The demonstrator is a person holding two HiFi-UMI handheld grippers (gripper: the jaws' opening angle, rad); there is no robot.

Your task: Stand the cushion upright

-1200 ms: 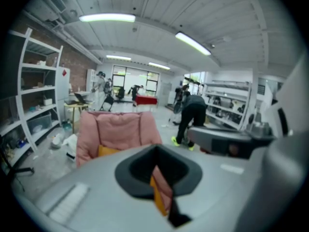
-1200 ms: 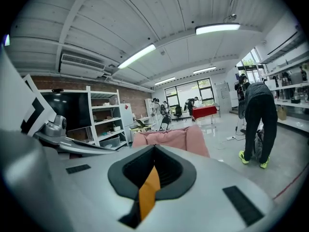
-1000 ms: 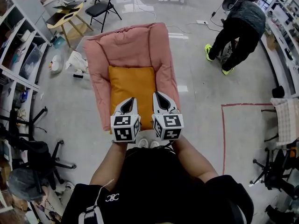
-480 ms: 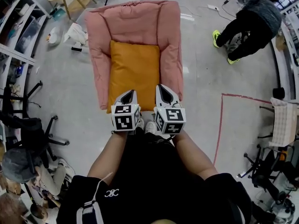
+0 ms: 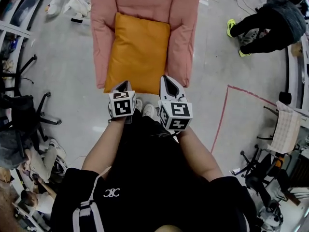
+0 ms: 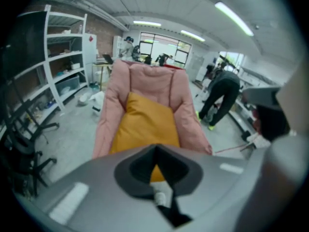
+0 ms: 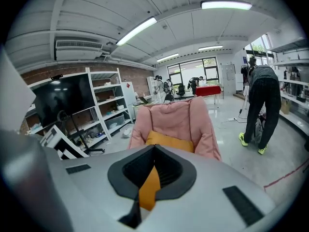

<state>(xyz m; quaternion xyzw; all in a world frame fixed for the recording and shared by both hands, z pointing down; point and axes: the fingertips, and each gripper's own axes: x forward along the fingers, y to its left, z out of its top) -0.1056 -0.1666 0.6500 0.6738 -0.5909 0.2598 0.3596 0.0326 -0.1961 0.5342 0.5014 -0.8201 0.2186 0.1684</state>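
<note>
An orange cushion (image 5: 140,50) lies flat on the seat of a pink floor chair (image 5: 181,47). In the head view my left gripper (image 5: 123,84) hangs just before the cushion's near left corner, jaws shut and empty. My right gripper (image 5: 166,79) sits at the chair's near right edge, its fingers meeting in a point, nothing held. The left gripper view looks down along the closed left gripper (image 6: 155,146) at the cushion (image 6: 145,124) and chair (image 6: 145,81). Past the closed right gripper (image 7: 154,147), the right gripper view shows the cushion (image 7: 169,141) against the chair back (image 7: 174,120).
A person in black (image 5: 270,23) bends over at the far right. A red tape line (image 5: 222,115) runs on the floor to the right. Shelves (image 5: 14,13) and office chairs (image 5: 24,115) line the left side. My own shoes (image 5: 147,111) stand by the chair's front edge.
Both grippers have sunk toward the chair's front edge, the left one further and turning downward. The head view has tipped down, so the chair sits higher in the picture.
</note>
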